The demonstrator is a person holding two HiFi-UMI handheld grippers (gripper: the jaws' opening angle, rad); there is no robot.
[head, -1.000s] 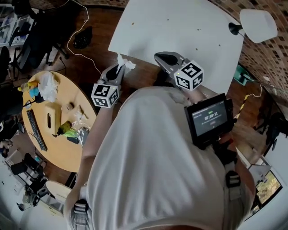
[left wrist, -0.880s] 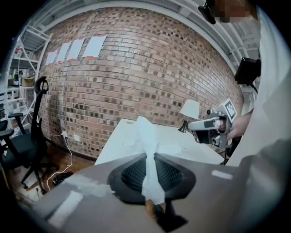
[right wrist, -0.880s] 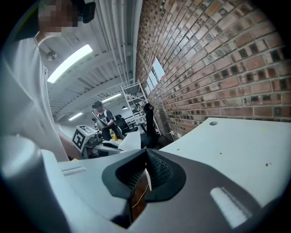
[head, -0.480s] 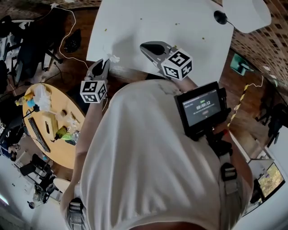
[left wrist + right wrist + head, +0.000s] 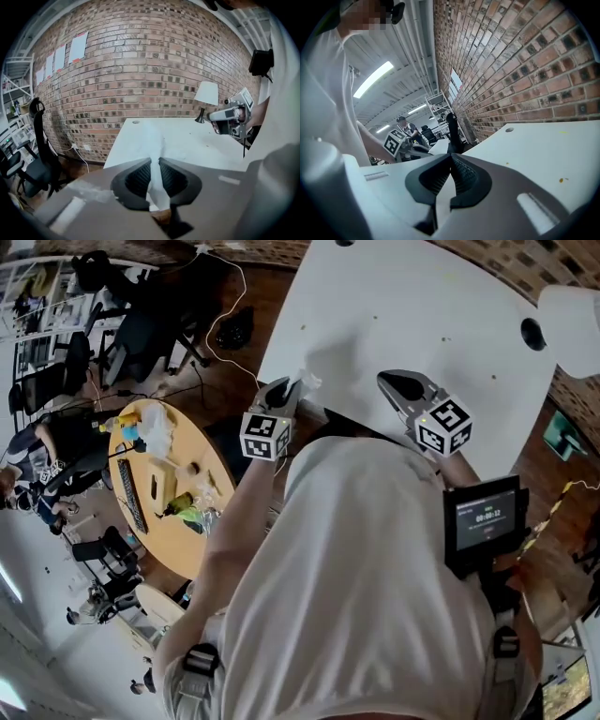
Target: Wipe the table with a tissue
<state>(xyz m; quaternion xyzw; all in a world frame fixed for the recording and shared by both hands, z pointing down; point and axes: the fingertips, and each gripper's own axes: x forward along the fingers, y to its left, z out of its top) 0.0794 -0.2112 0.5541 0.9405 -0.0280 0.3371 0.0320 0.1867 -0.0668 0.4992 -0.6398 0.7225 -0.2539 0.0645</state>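
Note:
A crumpled white tissue (image 5: 306, 382) is pinched in my left gripper (image 5: 287, 390) at the near left edge of the white table (image 5: 422, 306). In the left gripper view the tissue (image 5: 155, 171) runs up between the shut jaws of my left gripper (image 5: 153, 159) and hangs over the table (image 5: 187, 140). My right gripper (image 5: 401, 386) hovers over the table's near edge, to the right of the left one. In its own view my right gripper (image 5: 451, 155) has its jaws together with nothing between them. A few small specks (image 5: 303, 329) dot the tabletop.
A lamp with a white shade (image 5: 574, 317) stands at the table's far right corner. A brick wall (image 5: 140, 70) runs behind the table. A round wooden table (image 5: 211, 549) with clutter sits on the left, with office chairs (image 5: 141, 329) beyond it.
Both grippers have moved forward toward the white table. The tissue, still pinched in the left gripper, now sits at the table's edge instead of beside it.

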